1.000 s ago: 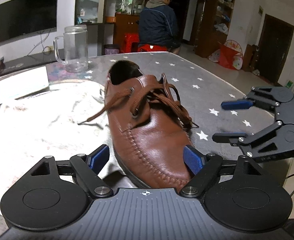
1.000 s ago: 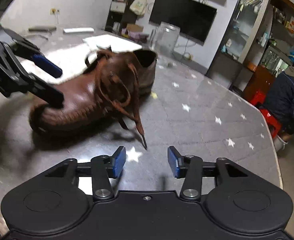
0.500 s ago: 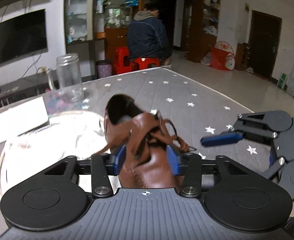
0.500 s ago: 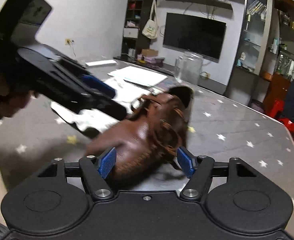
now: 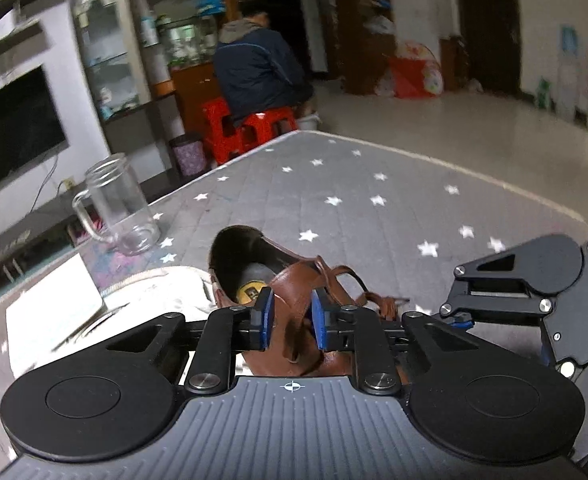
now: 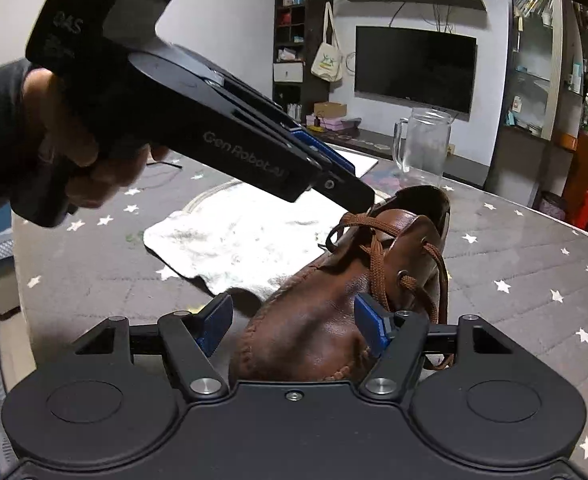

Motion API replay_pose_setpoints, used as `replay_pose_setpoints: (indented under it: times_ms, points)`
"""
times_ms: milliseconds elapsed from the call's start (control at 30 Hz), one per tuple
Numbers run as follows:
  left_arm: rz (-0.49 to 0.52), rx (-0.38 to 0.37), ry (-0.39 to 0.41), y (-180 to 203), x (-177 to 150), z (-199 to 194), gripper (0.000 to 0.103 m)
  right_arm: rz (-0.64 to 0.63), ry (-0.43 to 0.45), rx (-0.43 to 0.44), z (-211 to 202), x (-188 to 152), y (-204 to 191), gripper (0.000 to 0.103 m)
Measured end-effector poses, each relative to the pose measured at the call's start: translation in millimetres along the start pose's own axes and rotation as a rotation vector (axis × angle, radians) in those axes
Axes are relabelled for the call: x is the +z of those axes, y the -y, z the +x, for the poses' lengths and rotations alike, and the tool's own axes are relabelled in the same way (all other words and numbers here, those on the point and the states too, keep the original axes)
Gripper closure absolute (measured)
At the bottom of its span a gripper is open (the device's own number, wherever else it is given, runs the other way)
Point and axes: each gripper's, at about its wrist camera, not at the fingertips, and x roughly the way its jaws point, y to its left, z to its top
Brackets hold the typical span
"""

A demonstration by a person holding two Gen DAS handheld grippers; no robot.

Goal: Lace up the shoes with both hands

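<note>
A: Between the left gripper (image 5: 291, 320)'s blue pads (image 5: 265, 320), the brown shoe (image 6: 334, 312)'s tongue stands upright, and the jaws are drawn narrow about it. Whether they pinch it or only bracket it, I can't tell.

B: And the right gripper (image 6: 294, 322)?

A: Jaws wide, straddling the toe, pads apart from the leather on both sides.

B: Which way does the shoe run?

A: Long axis straight away from the right jaws, toe nearest, heel opening toward the glass mug (image 6: 424, 144). The laces (image 6: 378, 264) cross above the vamp, one loose end trailing down the shoe's right flank, so the right gripper looks nearer to that end.

B: Anything one camera misses?

A: Left wrist view looks into the shoe's opening and insole; right wrist view shows the eyelets, the white cloth (image 6: 246, 240) on the starred surface (image 6: 514, 280), and the hand (image 6: 74, 152) holding the left gripper.
</note>
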Motion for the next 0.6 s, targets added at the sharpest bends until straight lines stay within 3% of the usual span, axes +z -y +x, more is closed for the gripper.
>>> replay_pose_setpoints:
  times_ms: [367, 600]
  points:
    - [0.206, -0.05, -0.065, 4.7, 10.0, 28.2, 0.083, 0.001, -0.033, 0.017, 4.5, -3.6, -15.3, 0.028]
    - [0.276, -0.082, -0.081, 1.1, 9.1, 31.3, 0.083, 0.003, -0.033, 0.026, 3.2, -6.8, -16.0, 0.026]
